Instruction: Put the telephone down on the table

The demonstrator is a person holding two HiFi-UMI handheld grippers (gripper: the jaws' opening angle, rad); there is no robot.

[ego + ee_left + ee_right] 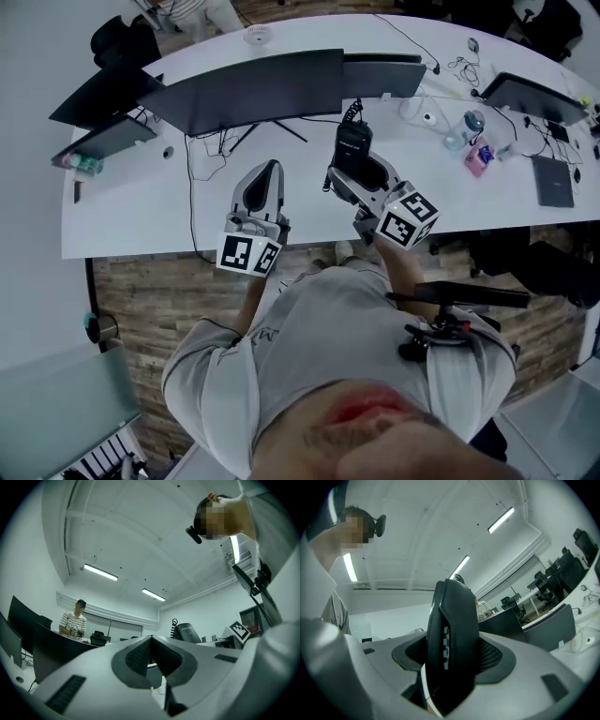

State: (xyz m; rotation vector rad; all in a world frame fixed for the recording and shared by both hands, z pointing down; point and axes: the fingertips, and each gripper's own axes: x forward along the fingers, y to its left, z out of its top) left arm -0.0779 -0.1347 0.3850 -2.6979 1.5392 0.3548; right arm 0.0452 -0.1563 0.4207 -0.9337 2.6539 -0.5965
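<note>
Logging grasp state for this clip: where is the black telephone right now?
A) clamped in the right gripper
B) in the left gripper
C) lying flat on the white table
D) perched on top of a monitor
A: the telephone stands upright between the jaws of the right gripper, while the left gripper has its jaws together on nothing.
</note>
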